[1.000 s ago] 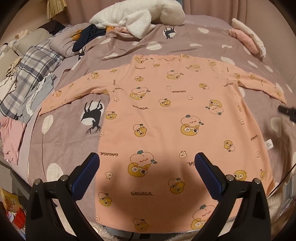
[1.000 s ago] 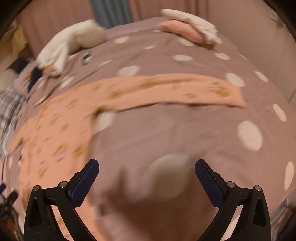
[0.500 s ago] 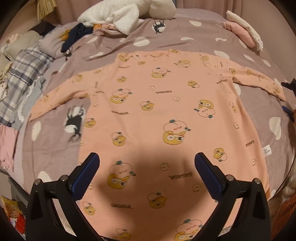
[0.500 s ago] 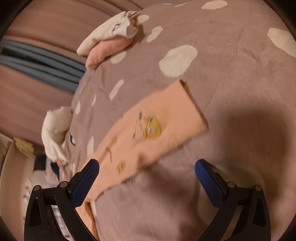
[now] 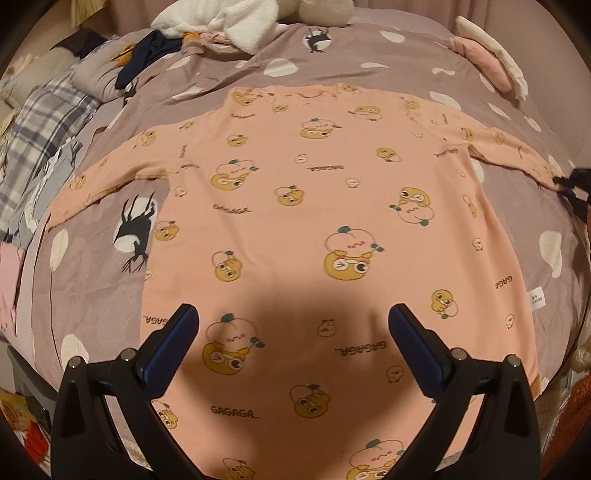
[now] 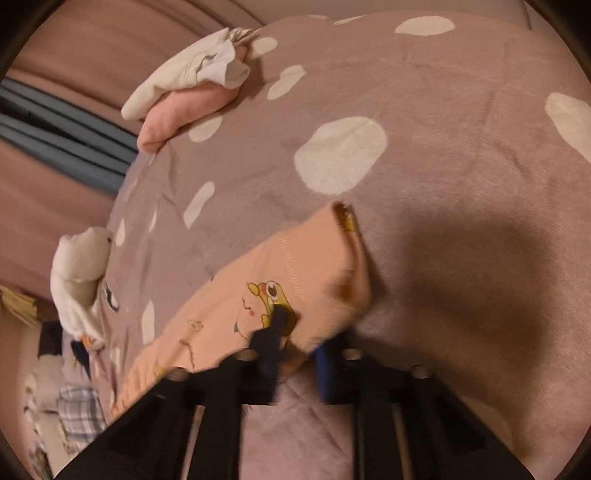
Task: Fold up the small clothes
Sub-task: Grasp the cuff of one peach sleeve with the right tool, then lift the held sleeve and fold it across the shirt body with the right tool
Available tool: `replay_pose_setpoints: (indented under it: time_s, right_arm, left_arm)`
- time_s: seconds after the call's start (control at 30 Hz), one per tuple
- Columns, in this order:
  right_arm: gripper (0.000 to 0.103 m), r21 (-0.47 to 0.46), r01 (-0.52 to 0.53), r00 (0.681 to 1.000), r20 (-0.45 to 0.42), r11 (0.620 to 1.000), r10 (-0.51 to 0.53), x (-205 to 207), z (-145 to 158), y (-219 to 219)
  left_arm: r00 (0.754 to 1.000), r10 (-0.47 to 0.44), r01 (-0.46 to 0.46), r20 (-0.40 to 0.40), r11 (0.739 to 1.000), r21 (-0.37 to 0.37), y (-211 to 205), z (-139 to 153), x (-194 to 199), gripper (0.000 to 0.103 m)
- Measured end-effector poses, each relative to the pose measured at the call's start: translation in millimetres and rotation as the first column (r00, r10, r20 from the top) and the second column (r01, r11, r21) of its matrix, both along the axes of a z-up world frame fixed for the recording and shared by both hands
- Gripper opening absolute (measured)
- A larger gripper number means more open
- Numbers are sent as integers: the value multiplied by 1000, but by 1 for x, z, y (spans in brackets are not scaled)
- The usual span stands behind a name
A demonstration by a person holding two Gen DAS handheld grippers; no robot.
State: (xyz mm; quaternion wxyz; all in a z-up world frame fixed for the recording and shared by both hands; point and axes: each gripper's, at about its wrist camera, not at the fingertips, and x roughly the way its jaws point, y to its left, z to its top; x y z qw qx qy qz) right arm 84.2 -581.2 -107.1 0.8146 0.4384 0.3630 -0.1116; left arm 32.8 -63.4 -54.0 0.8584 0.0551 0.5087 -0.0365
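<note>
A pink long-sleeved top [image 5: 317, 229] with yellow cartoon prints lies flat on the bed, both sleeves spread out. My left gripper [image 5: 291, 332] is open and empty, hovering over the top's lower hem. My right gripper [image 6: 295, 332] is shut on the cuff end of the top's right sleeve [image 6: 295, 280]; it shows at the far right edge of the left wrist view [image 5: 572, 184].
The mauve bedspread [image 5: 258, 74] has white spots and black cat prints. A white plush [image 5: 240, 18] and dark clothes [image 5: 147, 55] lie at the back. Plaid clothes [image 5: 37, 129] pile at the left. A pink and white folded stack [image 5: 491, 62] sits back right.
My right gripper moved down onto the sleeve cuff and closed on it. My left gripper shifted slightly over the hem and stays open.
</note>
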Motion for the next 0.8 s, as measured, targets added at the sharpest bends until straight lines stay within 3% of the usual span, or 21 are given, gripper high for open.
replay_pose_setpoints:
  time_s: [0.07, 0.27, 0.47, 0.8]
  right_arm:
    - [10, 32, 35, 999, 18, 999, -36, -3, -2, -3]
    - [9, -3, 54, 998, 20, 999, -54, 4, 11, 3]
    - [9, -26, 20, 997, 76, 999, -18, 11, 35, 12]
    - [8, -139, -60, 996, 54, 989, 68, 36, 74, 52]
  left_arm:
    - [1000, 20, -20, -7, 1000, -8, 6, -2, 0, 103]
    - [999, 48, -47, 8, 998, -32, 16, 2, -2, 103]
    - [999, 46, -46, -2, 998, -42, 18, 0, -2, 103]
    - [998, 55, -55, 15, 997, -58, 32, 7, -10, 103]
